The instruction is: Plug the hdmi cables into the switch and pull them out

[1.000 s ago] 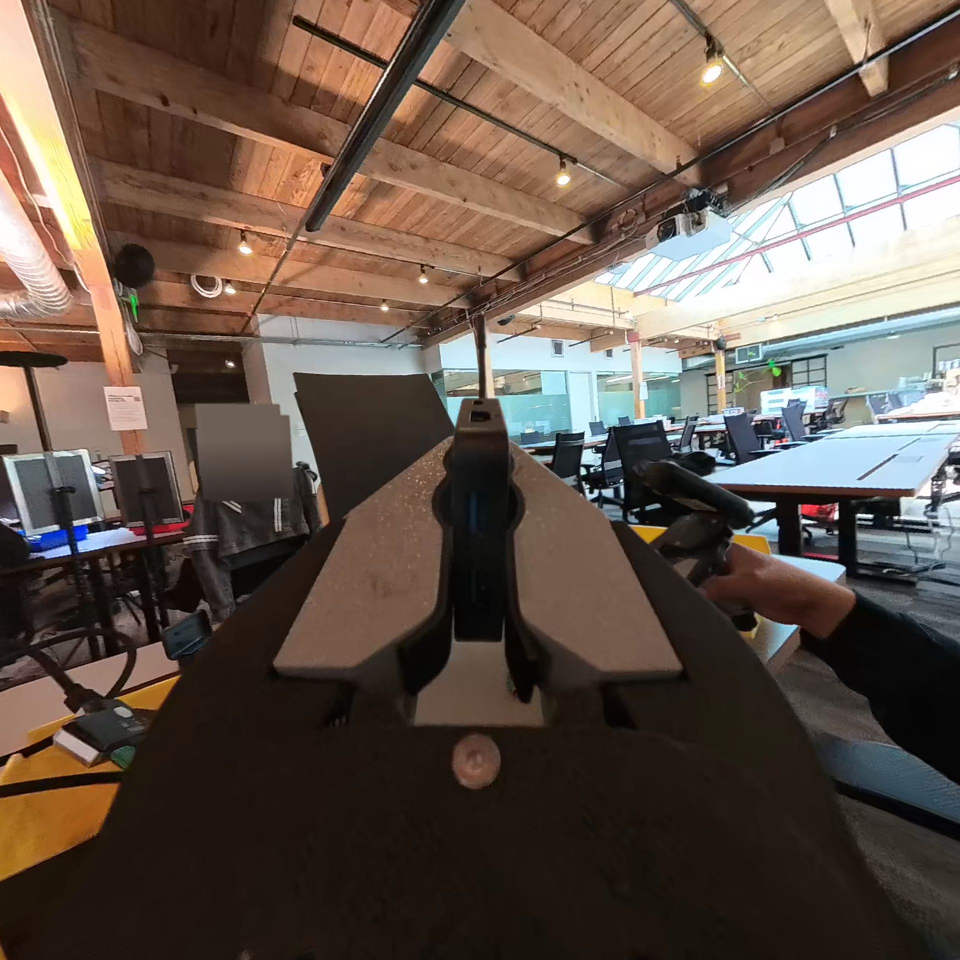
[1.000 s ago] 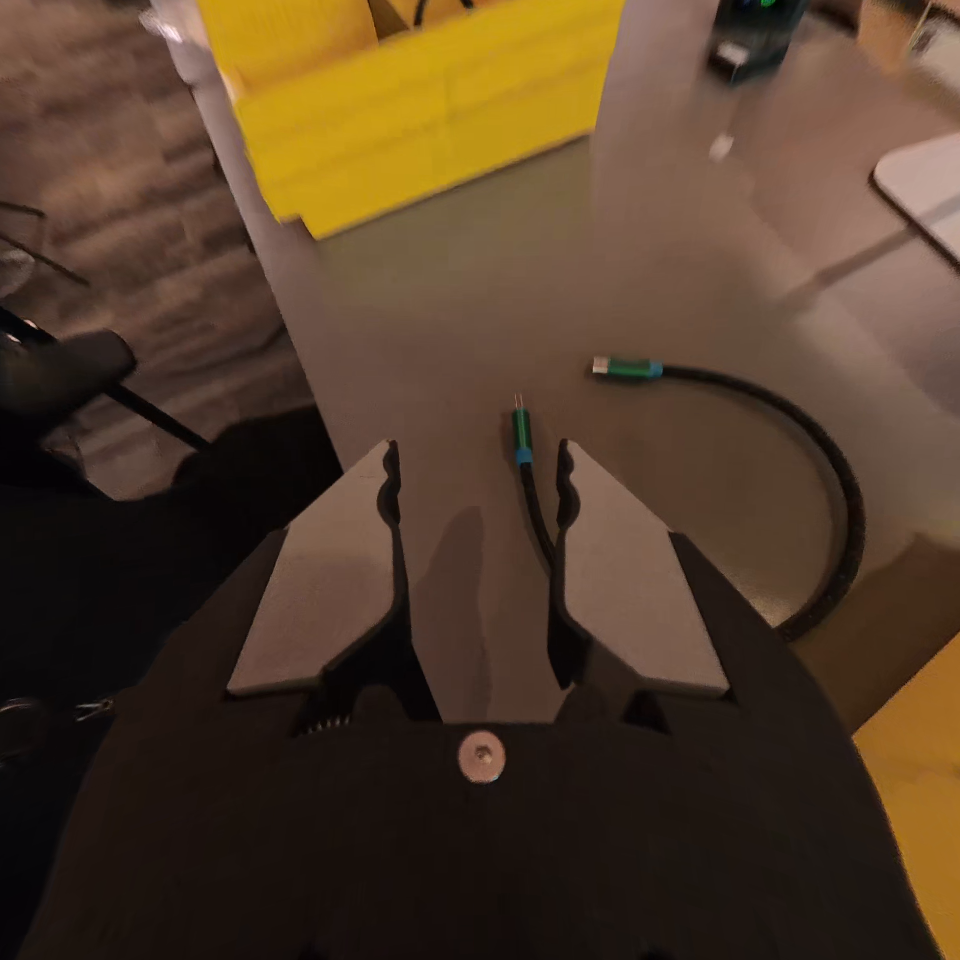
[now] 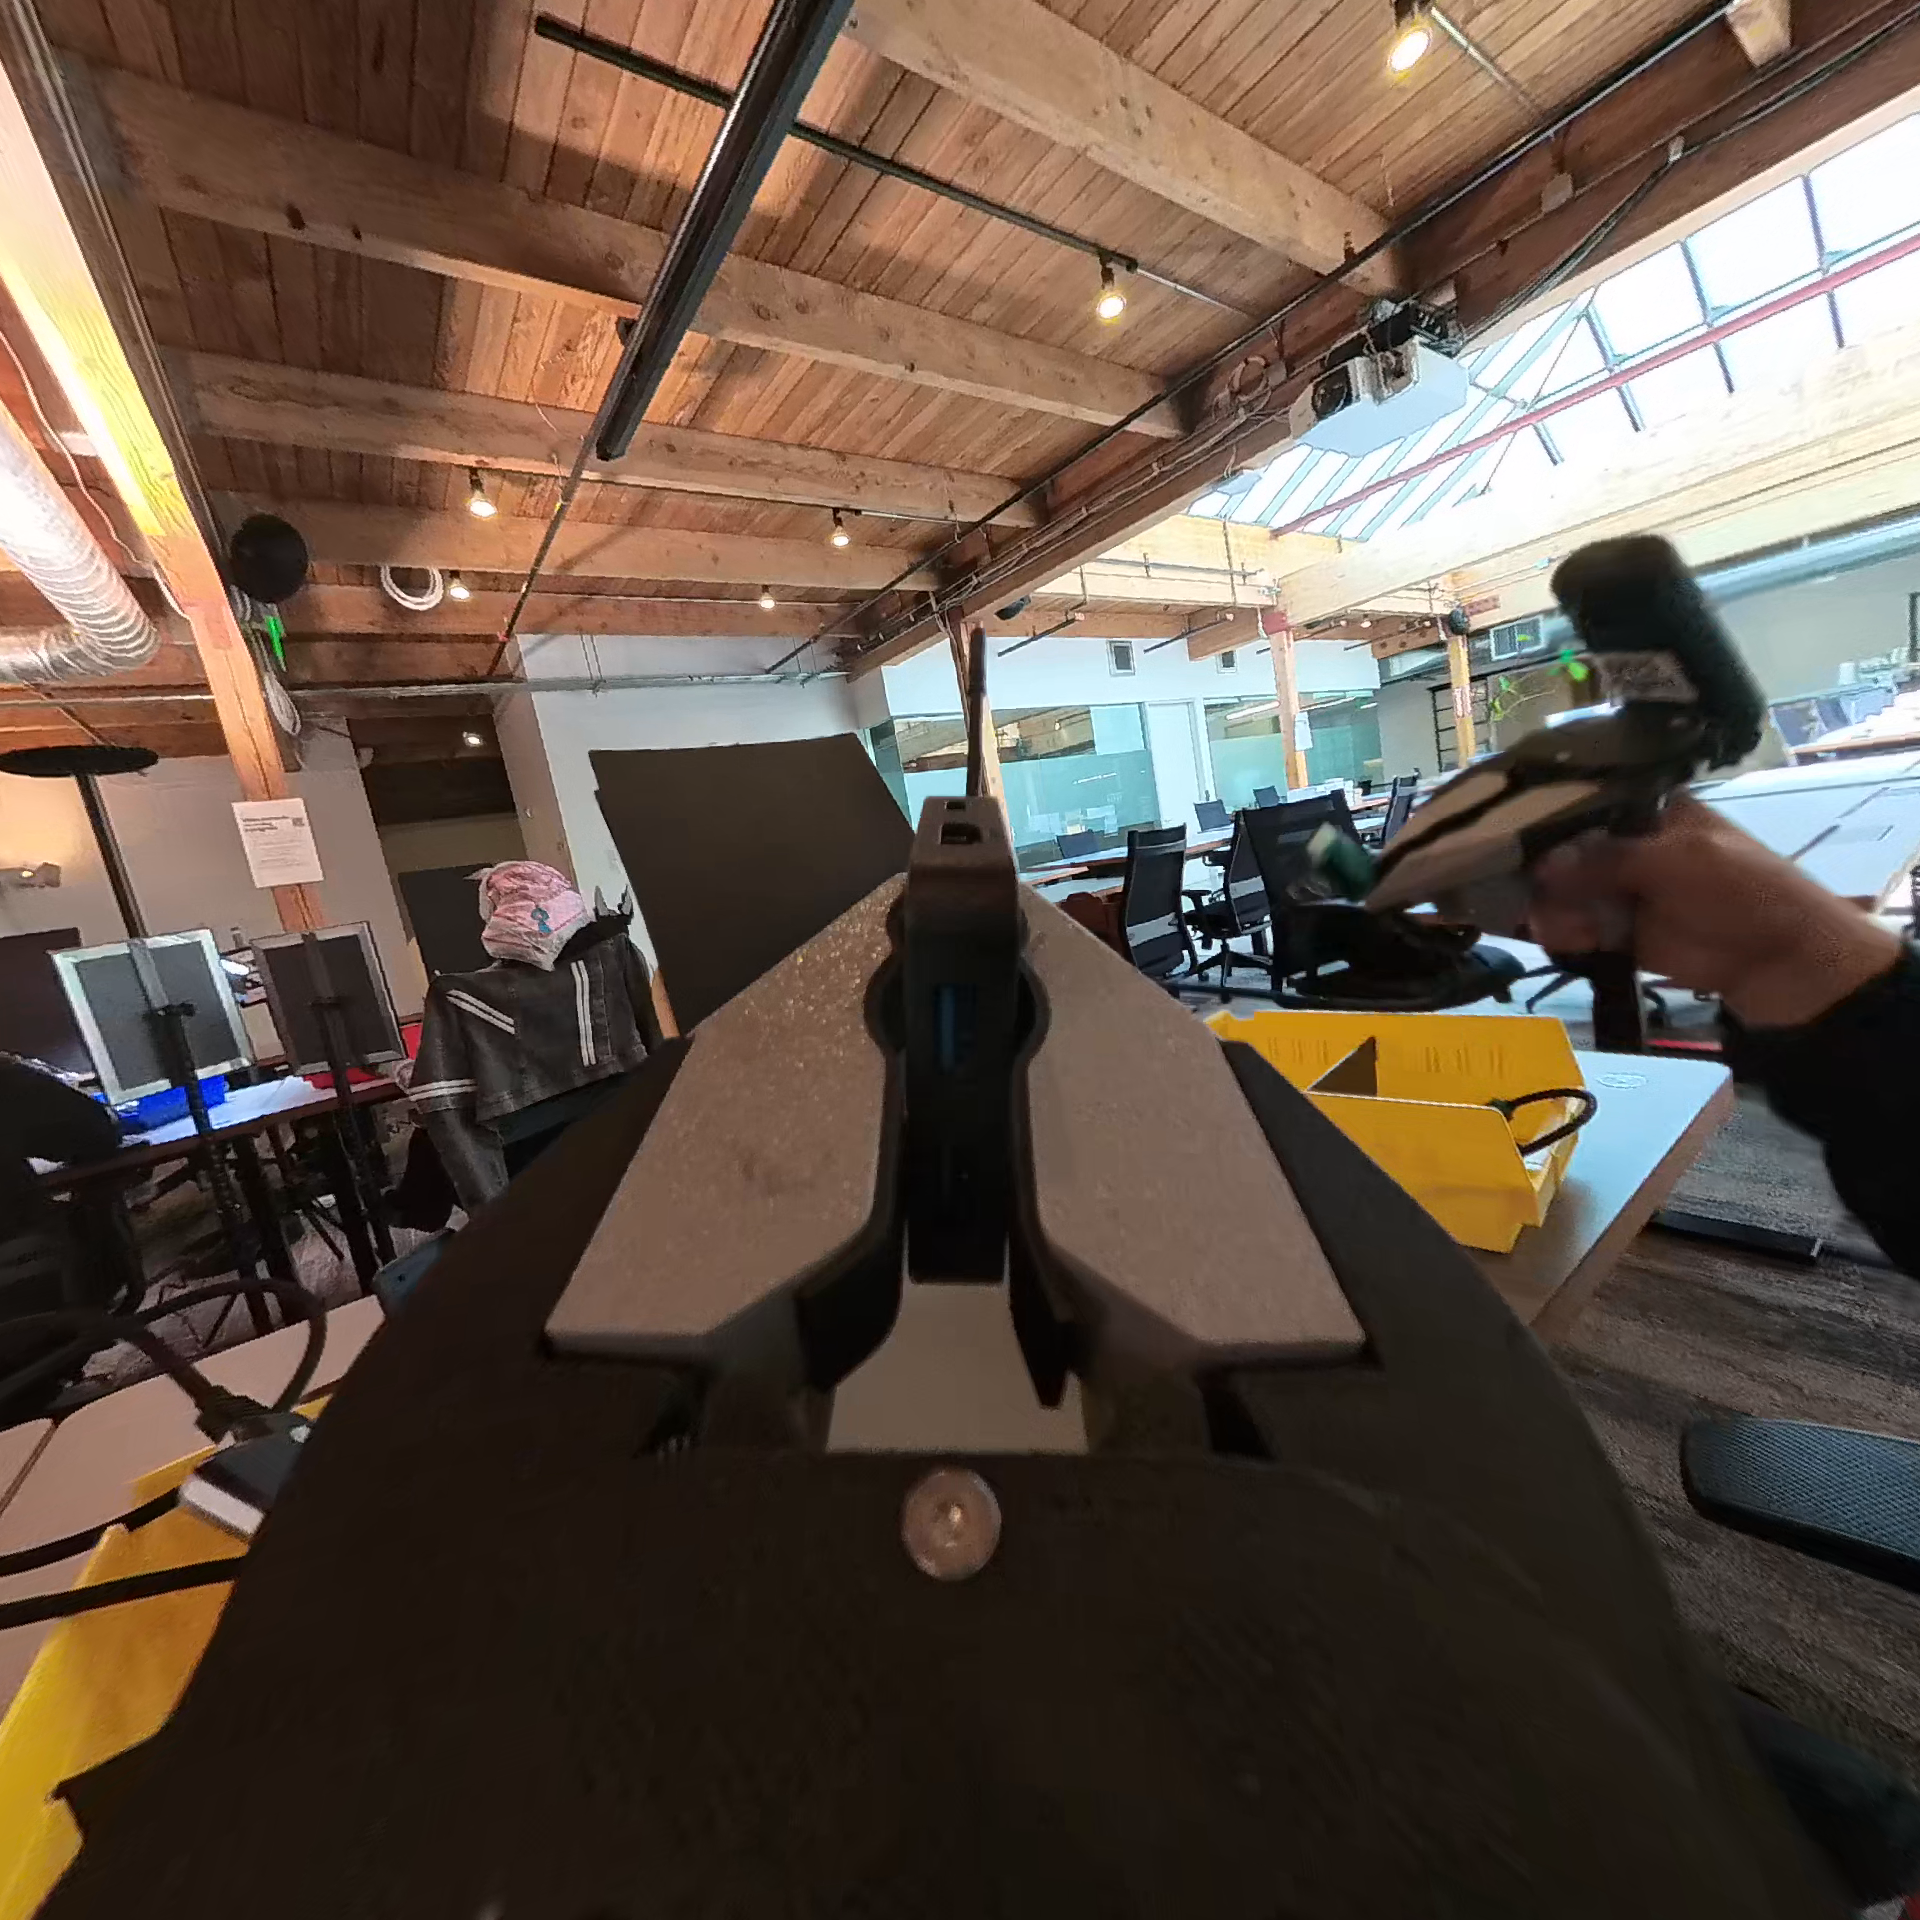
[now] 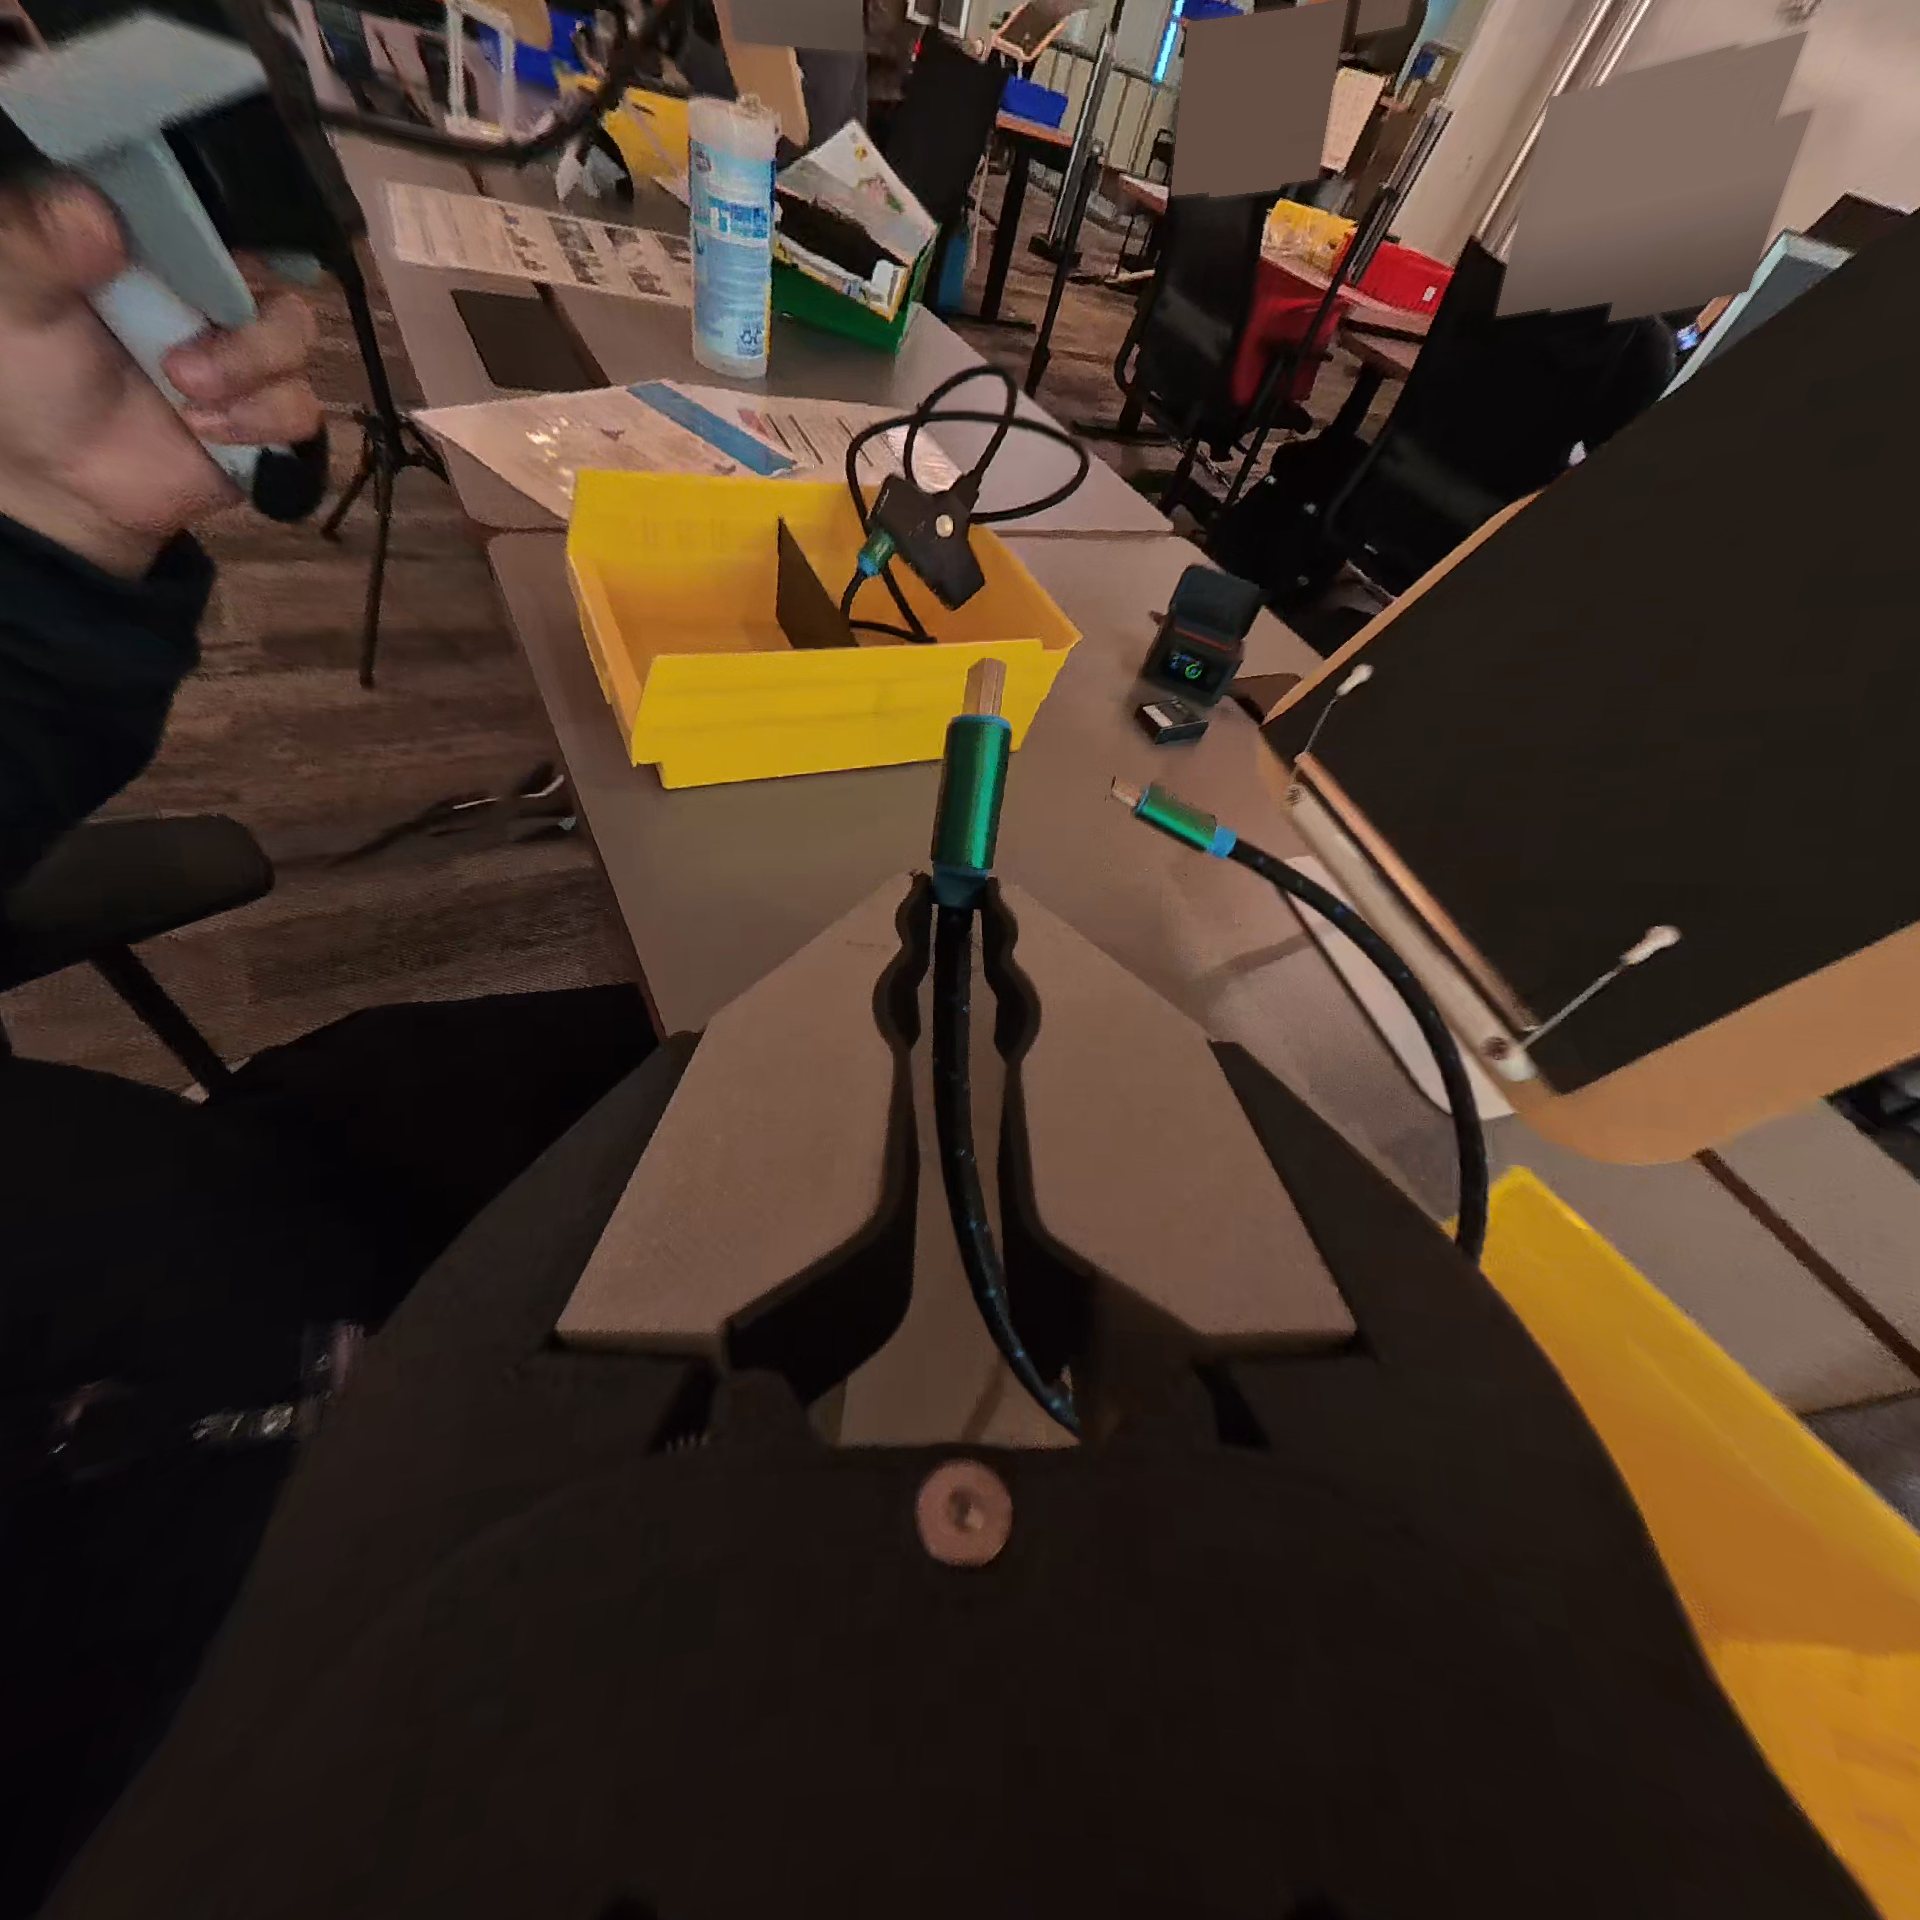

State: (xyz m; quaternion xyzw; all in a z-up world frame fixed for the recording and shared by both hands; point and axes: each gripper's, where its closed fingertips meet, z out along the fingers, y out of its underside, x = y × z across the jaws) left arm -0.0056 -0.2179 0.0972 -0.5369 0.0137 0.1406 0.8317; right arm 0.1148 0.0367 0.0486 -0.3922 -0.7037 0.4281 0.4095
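Left wrist view: the left hand-held gripper (image 3: 956,997) is closed on the black switch (image 3: 956,1049), which stands edge-on between the fingers, long axis running forward and upward, port end toward the ceiling. Right wrist view: the right hand-held gripper (image 4: 958,914) is closed on the braided HDMI cable (image 4: 961,1091) just behind its green plug (image 4: 971,795). The plug's long axis runs along the fingers, metal tip pointing away toward the yellow bin (image 4: 727,707) at the worktop's (image 4: 748,883) far edge. A second green plug (image 4: 1174,816) lies on the worktop near its right edge, tip pointing left.
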